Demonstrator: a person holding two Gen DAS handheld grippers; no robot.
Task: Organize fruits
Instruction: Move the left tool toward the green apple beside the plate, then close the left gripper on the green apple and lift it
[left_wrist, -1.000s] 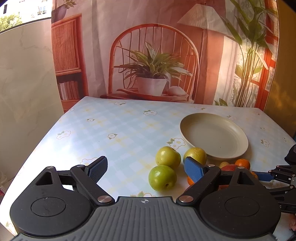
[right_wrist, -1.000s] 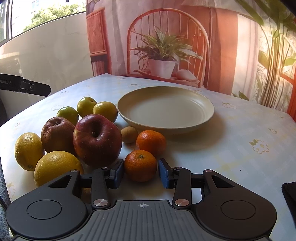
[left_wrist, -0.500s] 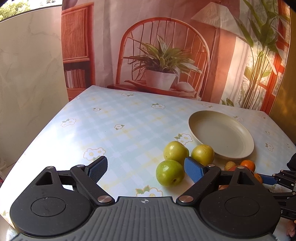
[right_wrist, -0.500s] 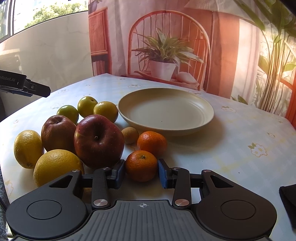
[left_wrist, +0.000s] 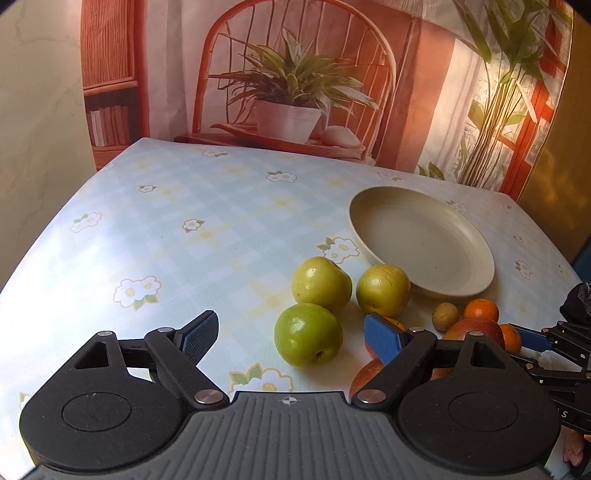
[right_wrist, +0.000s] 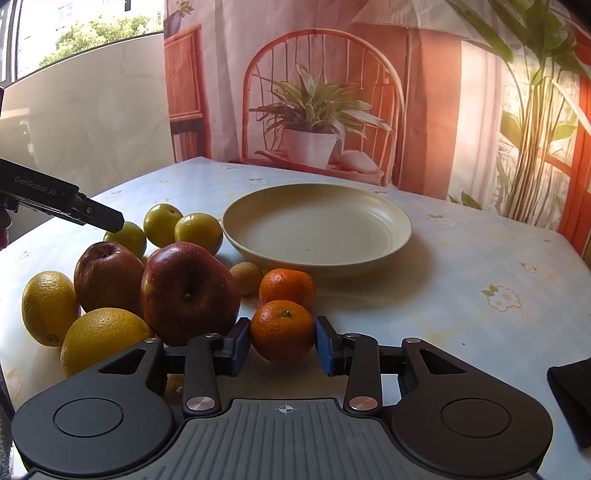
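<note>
Two red apples (right_wrist: 188, 291) crowd clamped mandarin (right_wrist: 282, 330) — plate (right_wrist: 391, 236) beyond

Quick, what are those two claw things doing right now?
Left gripper: open, holding nothing.
Right gripper: closed around the small round orange mandarin on the table.

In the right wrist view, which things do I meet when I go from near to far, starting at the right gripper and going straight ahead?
right gripper → near mandarin between its pads → second mandarin → plate → printed backdrop with a potted plant
</note>
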